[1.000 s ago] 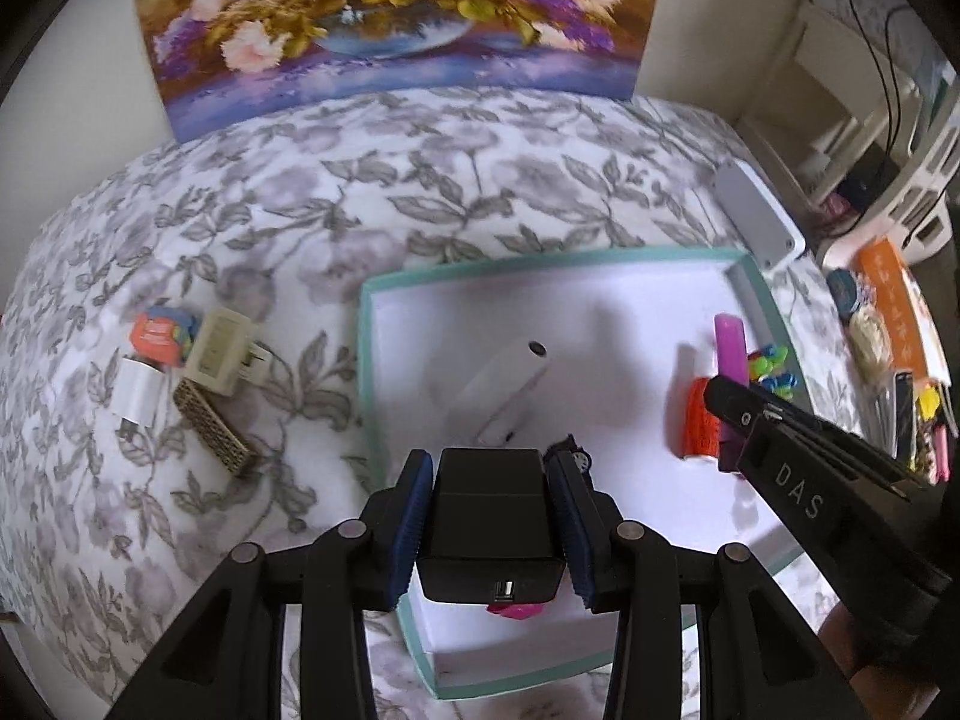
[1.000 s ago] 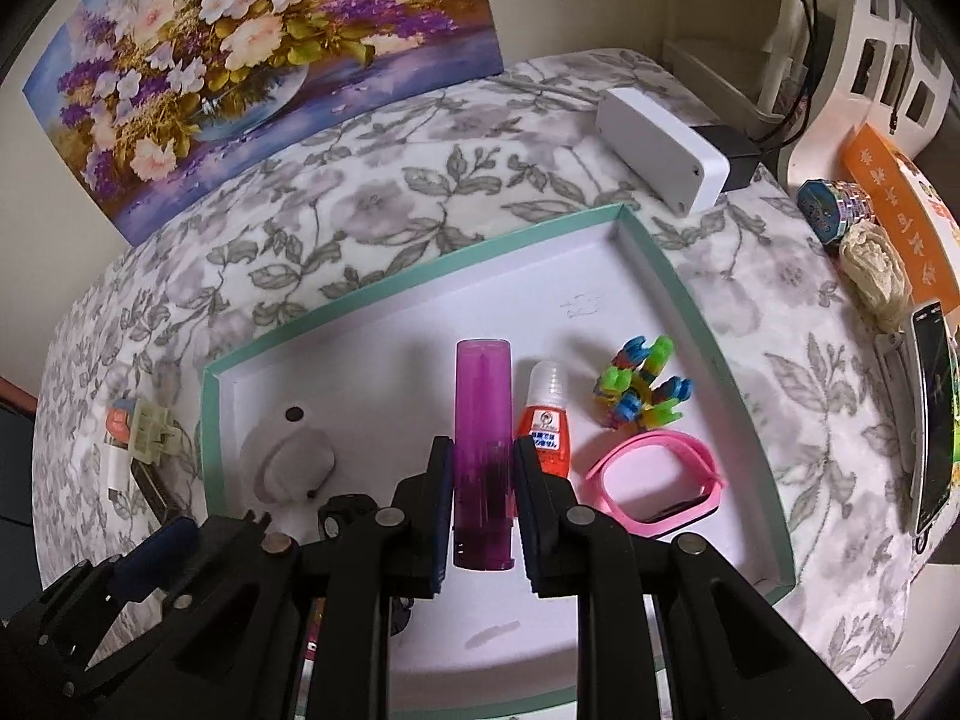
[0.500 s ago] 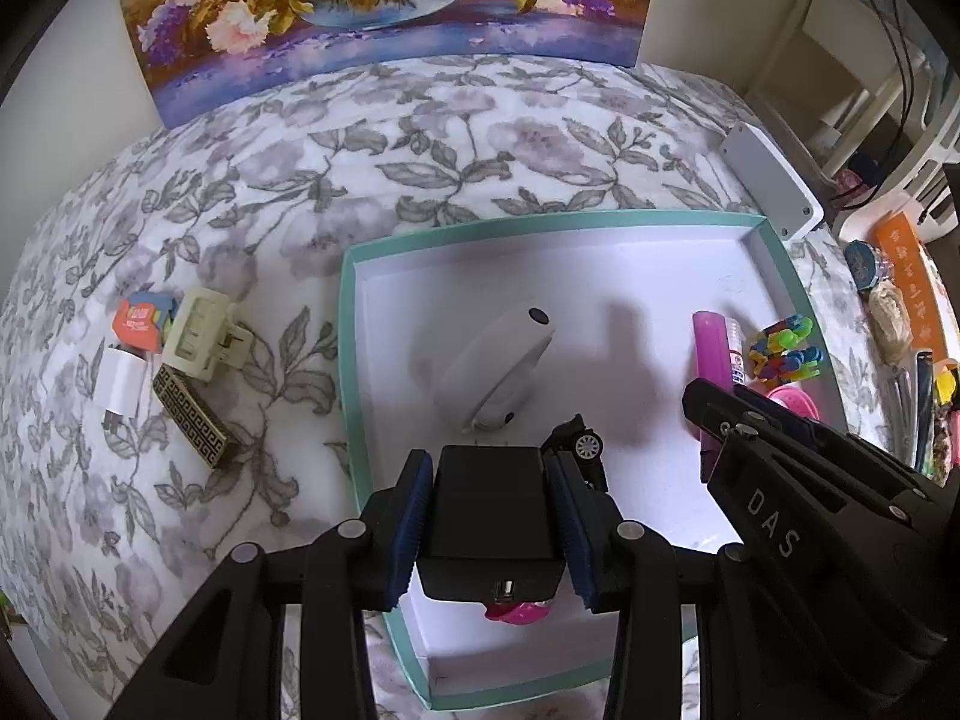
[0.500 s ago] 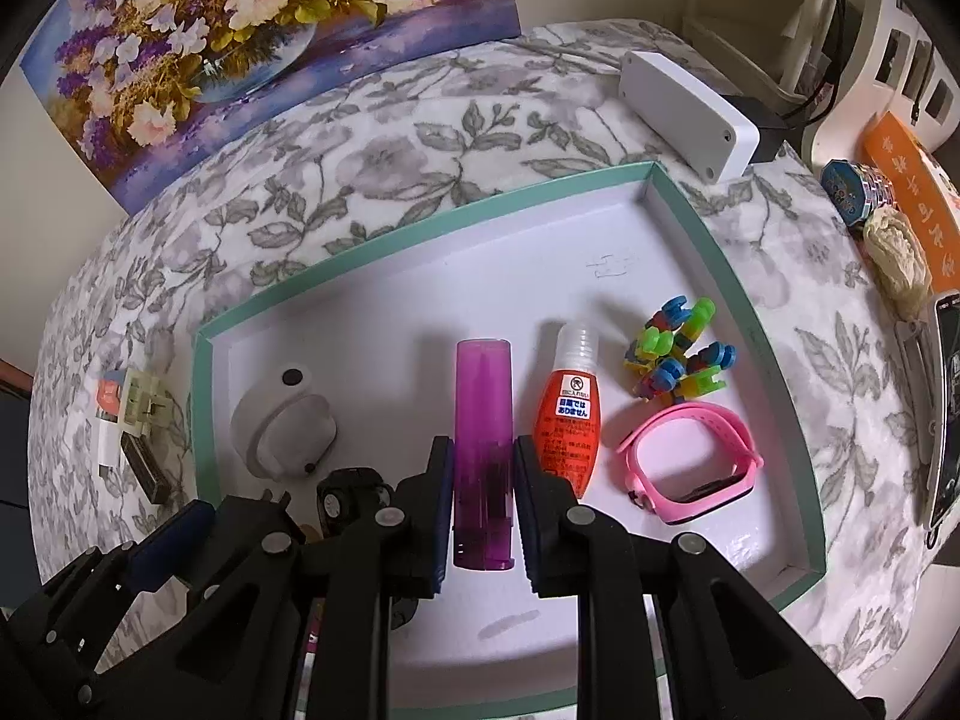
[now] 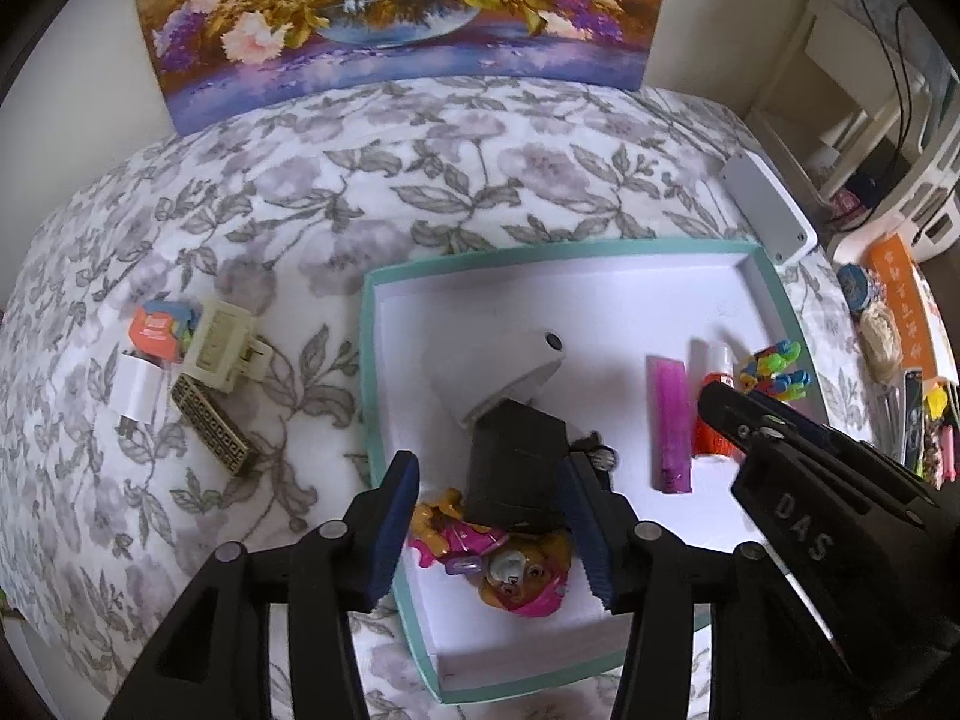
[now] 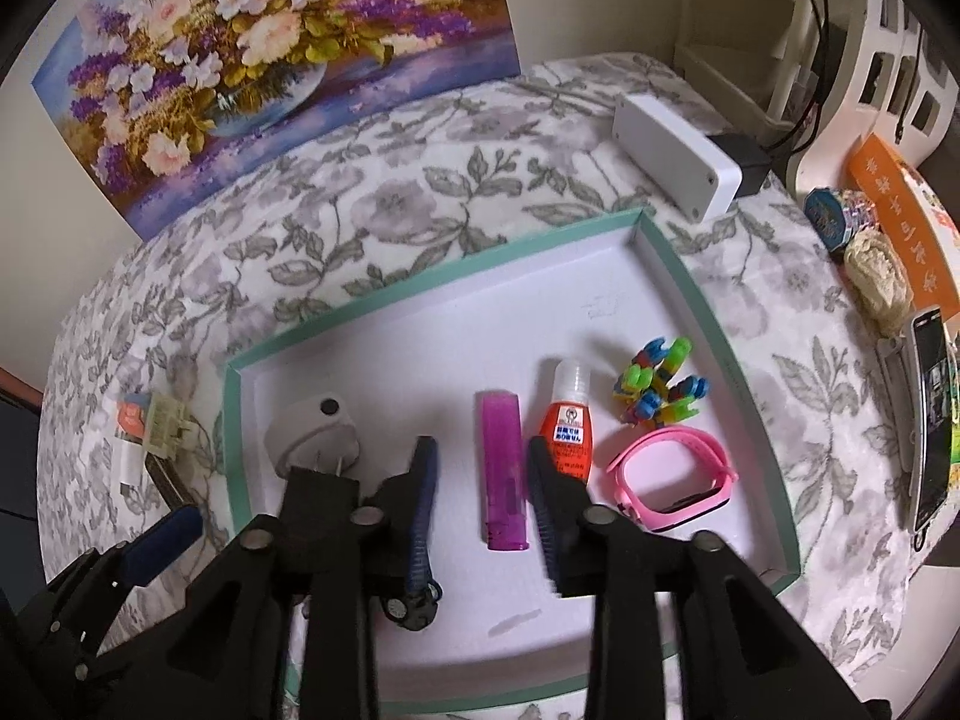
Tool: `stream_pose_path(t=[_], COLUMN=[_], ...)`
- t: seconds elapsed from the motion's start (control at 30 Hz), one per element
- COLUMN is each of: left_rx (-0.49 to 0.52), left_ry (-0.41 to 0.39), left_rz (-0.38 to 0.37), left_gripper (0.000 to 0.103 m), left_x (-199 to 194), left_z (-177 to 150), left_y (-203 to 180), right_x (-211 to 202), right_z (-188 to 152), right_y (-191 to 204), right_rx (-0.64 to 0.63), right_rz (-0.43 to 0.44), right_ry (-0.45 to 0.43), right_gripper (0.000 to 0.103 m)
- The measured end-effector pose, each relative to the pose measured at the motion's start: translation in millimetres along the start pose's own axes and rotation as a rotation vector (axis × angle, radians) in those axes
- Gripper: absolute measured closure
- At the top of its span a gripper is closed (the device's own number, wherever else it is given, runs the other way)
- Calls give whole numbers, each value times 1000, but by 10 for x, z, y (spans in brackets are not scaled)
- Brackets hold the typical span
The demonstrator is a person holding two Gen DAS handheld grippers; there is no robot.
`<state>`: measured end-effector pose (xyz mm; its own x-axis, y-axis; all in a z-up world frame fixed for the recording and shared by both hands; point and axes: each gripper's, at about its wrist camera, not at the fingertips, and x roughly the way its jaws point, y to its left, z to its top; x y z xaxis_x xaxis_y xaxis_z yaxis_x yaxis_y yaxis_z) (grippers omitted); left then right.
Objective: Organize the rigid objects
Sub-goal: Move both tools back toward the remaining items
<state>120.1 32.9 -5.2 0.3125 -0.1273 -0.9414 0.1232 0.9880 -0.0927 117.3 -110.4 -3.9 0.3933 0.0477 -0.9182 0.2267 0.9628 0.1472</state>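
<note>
A teal-rimmed white tray (image 5: 367, 360) lies on the flowered cloth. My left gripper (image 5: 487, 463) is open over the tray's near left corner. A black box (image 5: 517, 468) lies loose between its fingers, leaning on a pink toy pup (image 5: 498, 561). My right gripper (image 6: 482, 450) is open too. A purple lighter (image 6: 503, 468) lies flat on the tray floor between its fingers, touching neither. Beside the lighter are an orange glue bottle (image 6: 567, 423), coloured clips (image 6: 660, 384) and a pink watch band (image 6: 672, 474). A white adapter (image 5: 504, 372) rests behind the black box.
Left of the tray lie a cream plug (image 5: 219, 348), a white charger (image 5: 135, 390), an orange tag (image 5: 155, 329) and a patterned gold case (image 5: 213, 427). A white box (image 6: 672, 159) sits behind the tray's far right corner. A phone (image 6: 930, 414) and clutter line the right edge.
Both grippers have opened. The left one let the black box down onto the toy pup in the tray; the right one let go of the purple lighter, which now lies flat.
</note>
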Motion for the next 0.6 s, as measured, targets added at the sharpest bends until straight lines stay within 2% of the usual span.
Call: stream_pose_path(t=[0.17,0.27,0.43,0.6], left_rx=[-58,-102,-186,-267], left_ry=[-26,-45,-65,-79], left_rz=[-1,12,26,62], left_gripper=[36,32,20,12], left_x=[-114,-181,-252,-298], left_z=[61,96,126,121], left_y=[192,362,671,1017], right_x=[-77,-105,-138,-137], right_z=[20,21,16,1], right_y=[0,16,84,158], right_rx=[10,9,-10,-29], right_rz=[8,6,9,4], right_ry=[-24,-35,-50,-53], right_gripper=[56,48,38,35])
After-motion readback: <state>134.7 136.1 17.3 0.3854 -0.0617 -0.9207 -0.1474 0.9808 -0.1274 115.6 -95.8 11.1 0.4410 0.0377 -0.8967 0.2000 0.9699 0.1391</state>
